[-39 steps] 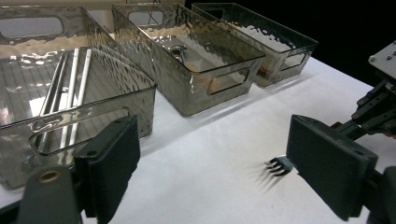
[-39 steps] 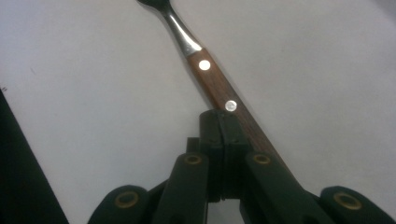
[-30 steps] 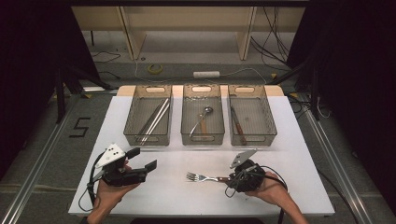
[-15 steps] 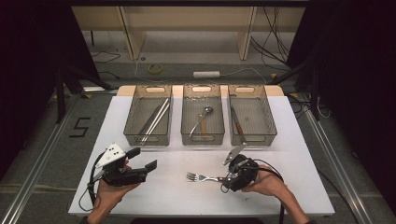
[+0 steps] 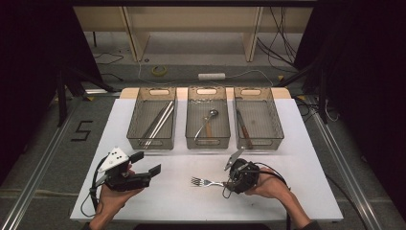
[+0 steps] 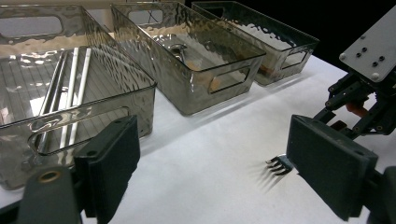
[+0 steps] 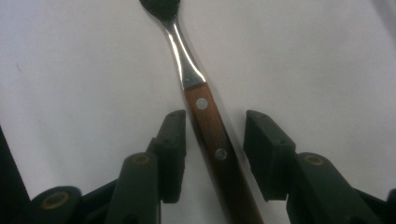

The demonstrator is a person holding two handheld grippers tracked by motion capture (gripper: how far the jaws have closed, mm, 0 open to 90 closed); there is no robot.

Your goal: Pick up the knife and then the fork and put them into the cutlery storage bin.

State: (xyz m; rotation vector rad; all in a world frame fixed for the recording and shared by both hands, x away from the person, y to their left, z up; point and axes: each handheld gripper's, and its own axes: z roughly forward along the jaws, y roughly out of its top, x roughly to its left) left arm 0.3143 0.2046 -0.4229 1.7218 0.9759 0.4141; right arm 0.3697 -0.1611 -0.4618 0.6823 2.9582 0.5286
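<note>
Straddling the fork [image 7: 208, 126] handle, right gripper [image 7: 212, 140] has just been closing, pads not touching yet; next it needs a firm squeeze.

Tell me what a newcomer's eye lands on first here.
Probably the fork lying on the white table, its wooden handle between the open jaws of the right tongs, which have just been closing. Behind it stand three smoky bins in a row; the left tongs hover open, empty.
</note>
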